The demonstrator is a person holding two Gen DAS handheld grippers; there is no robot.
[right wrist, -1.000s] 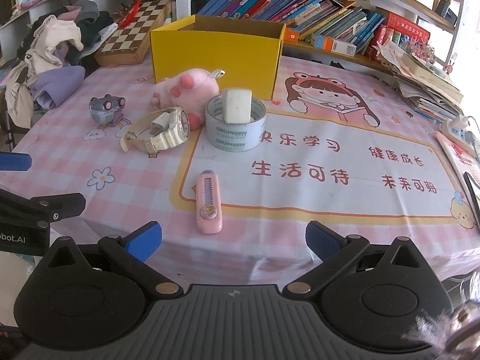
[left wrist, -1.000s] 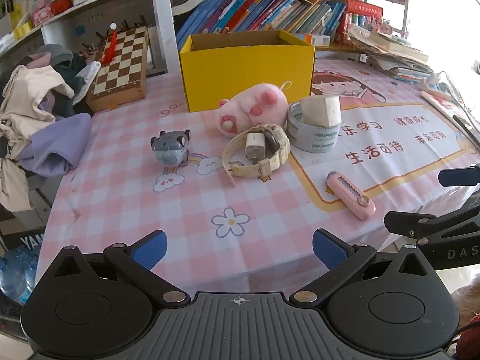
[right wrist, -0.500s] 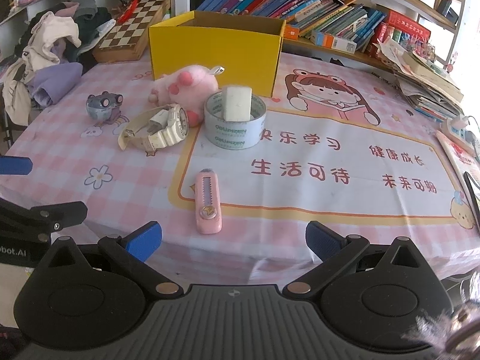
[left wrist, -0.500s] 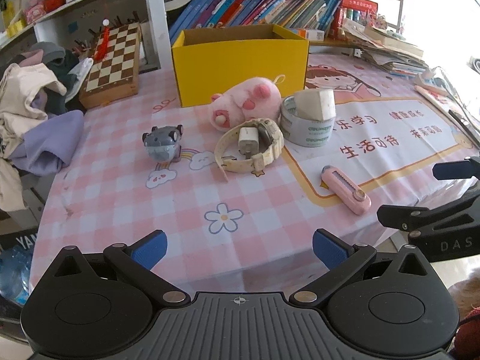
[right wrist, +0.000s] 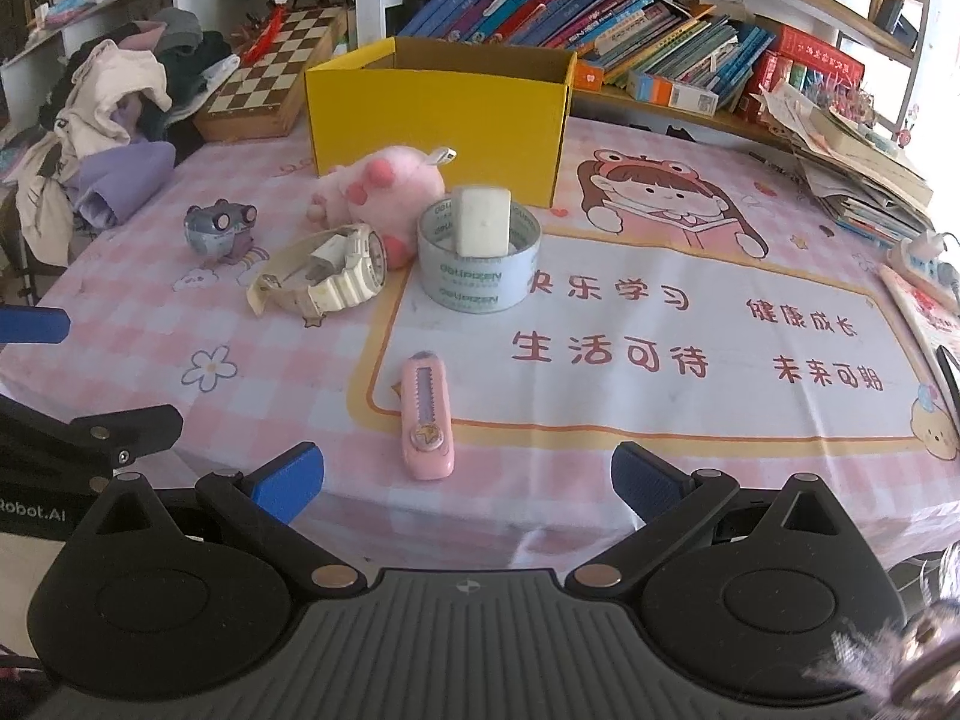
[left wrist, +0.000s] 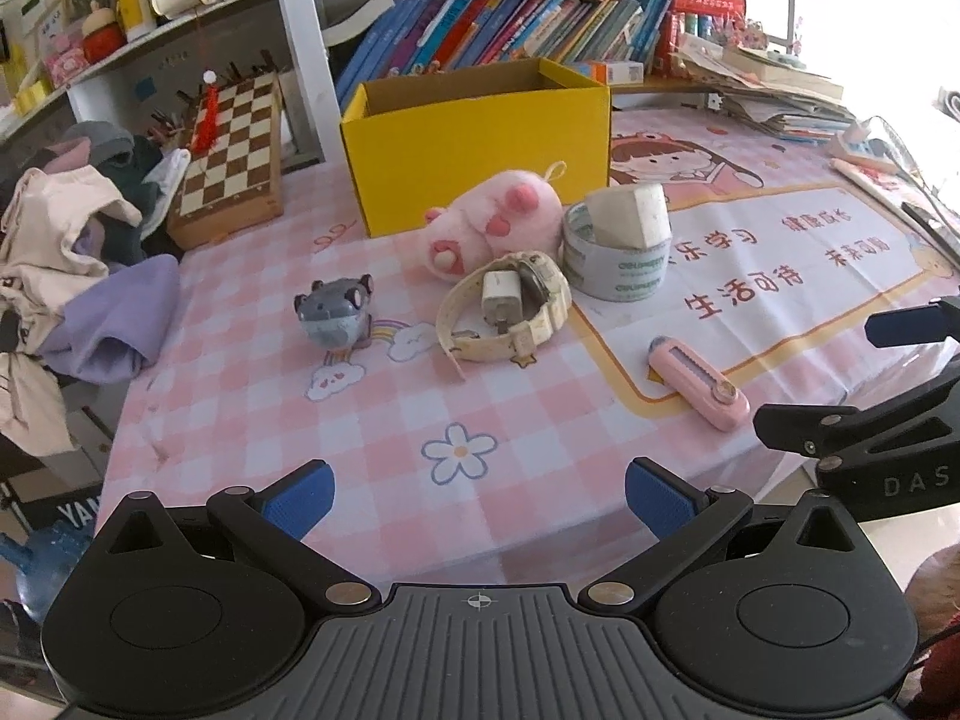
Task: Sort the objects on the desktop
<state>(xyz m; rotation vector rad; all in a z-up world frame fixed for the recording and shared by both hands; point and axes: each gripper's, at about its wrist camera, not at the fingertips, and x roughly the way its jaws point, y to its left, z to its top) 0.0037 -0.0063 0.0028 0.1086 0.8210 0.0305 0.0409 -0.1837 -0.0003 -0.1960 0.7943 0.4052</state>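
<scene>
A yellow box (left wrist: 480, 144) (right wrist: 438, 114) stands open at the back of the table. In front of it lie a pink plush pig (left wrist: 492, 228) (right wrist: 384, 192), a tape roll (left wrist: 618, 264) (right wrist: 480, 276) with a white block (left wrist: 630, 216) (right wrist: 483, 222) in it, a cream watch (left wrist: 510, 312) (right wrist: 324, 282) around a white charger (left wrist: 501, 300), a grey toy (left wrist: 336, 312) (right wrist: 219, 228) and a pink cutter (left wrist: 699, 384) (right wrist: 426, 414). My left gripper (left wrist: 477, 495) and right gripper (right wrist: 465, 477) are open and empty at the front edge.
A chessboard (left wrist: 231, 150) and a pile of clothes (left wrist: 66, 258) lie at the left. Books (right wrist: 600, 18) fill the back shelf, and stacked papers (right wrist: 858, 162) sit at the right. The tablecloth (left wrist: 360, 420) hangs over the front edge.
Both grippers have moved a little closer to the table and the objects look slightly larger. Nothing on the table has moved.
</scene>
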